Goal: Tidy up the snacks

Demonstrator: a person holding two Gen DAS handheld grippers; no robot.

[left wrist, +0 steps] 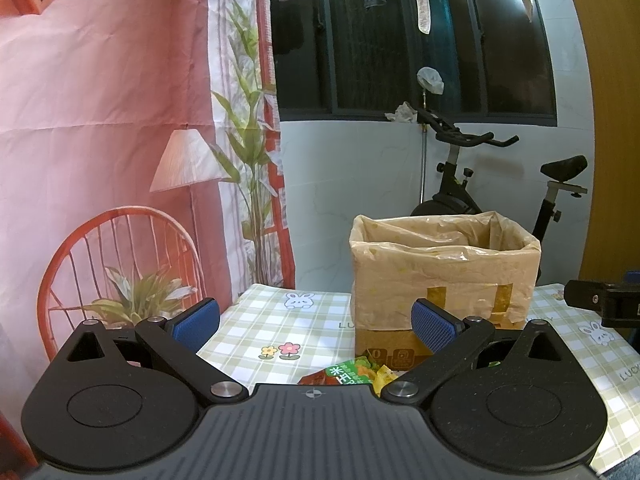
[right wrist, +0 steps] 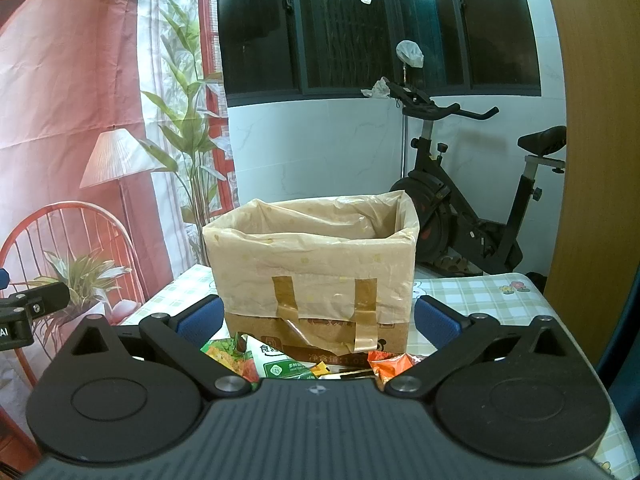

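- The left gripper [left wrist: 316, 326], black with blue ribbed pads [left wrist: 196, 324], is spread wide with nothing between its fingers.
- The right gripper [right wrist: 318, 322], of the same build, is likewise spread wide and holds nothing.
- Just past each gripper's body lies a heap of crinkled snack packets: in the left wrist view a green-and-orange packet [left wrist: 348, 374] with a yellow one beside it; in the right wrist view a green-and-orange packet [right wrist: 228, 354], a white-and-green pouch [right wrist: 276, 364] and an orange packet [right wrist: 390, 362].
- The packets rest on the table's green-and-white checked cloth [left wrist: 280, 324], printed with rabbits and flowers, right at the foot of the box.
- Behind them stands an upright brown cardboard box [right wrist: 316, 276] lined with a translucent beige plastic bag folded over its rim and fixed with strips of brown tape [right wrist: 364, 312]; its top is open.
- The right gripper's black body [left wrist: 604, 300] shows at the right edge of the left wrist view, beside the box.
- Far off, a black exercise bike [right wrist: 472, 208] stands against a white wall under a dark window [right wrist: 360, 28].
- To the left hangs a pink printed backdrop [left wrist: 100, 120] showing a lamp, a red chair and plants.
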